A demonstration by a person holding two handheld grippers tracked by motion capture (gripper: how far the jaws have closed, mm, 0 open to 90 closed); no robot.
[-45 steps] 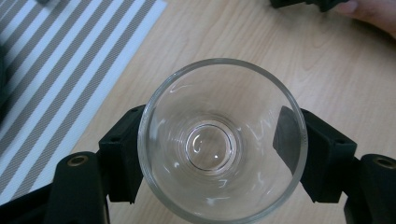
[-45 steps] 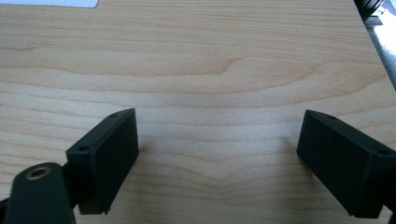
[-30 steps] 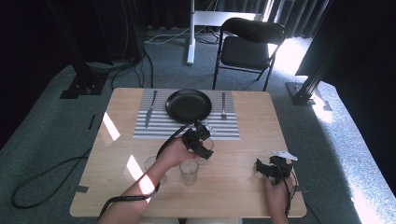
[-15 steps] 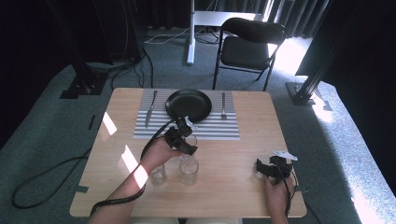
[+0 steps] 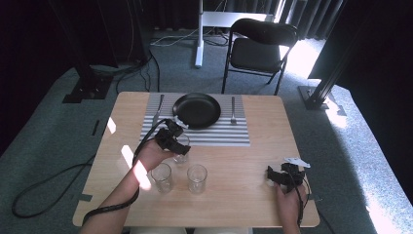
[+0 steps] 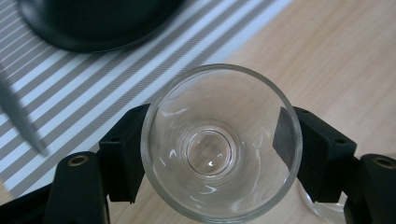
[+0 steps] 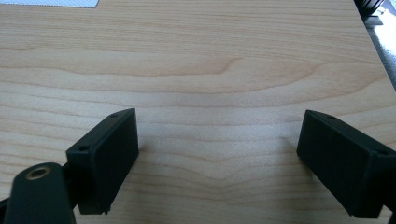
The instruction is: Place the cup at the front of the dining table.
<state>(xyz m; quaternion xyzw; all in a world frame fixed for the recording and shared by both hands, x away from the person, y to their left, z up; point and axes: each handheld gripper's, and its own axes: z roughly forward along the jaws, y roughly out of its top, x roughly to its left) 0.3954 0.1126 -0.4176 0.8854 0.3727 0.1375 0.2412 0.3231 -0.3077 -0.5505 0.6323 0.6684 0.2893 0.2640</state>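
Your left gripper (image 5: 173,138) sits near the middle of the table (image 5: 253,161), at the near edge of the striped placemat (image 5: 214,136), and its fingers (image 6: 122,158) are pinching a clear glass (image 6: 221,142) from both sides. In the left gripper view you look straight down into that glass: it stands upright, its rim is round and whole, one black pad is at its 9 o'clock and the other at its 3 o'clock, both touching the wall. The glass straddles the placemat's edge, with stripes at its 10 o'clock and bare wood at its 2 o'clock. The black plate (image 5: 197,110) lies on the placemat at 12 o'clock from the held glass, near but apart from it.

Two more glasses stand upright on the bare wood toward you: the left glass (image 5: 161,177) at about 7 o'clock from the held one, the right glass (image 5: 197,178) at about 5 o'clock, side by side with a gap between them. A knife (image 5: 158,109) lies on the placemat at the plate's 9 o'clock and a fork (image 5: 233,109) at its 3 o'clock.

Your right gripper (image 5: 285,175) rests low over the table's near right corner, well apart from the glasses. Its fingers (image 7: 107,154) are spread wide with nothing but wood grain between them.
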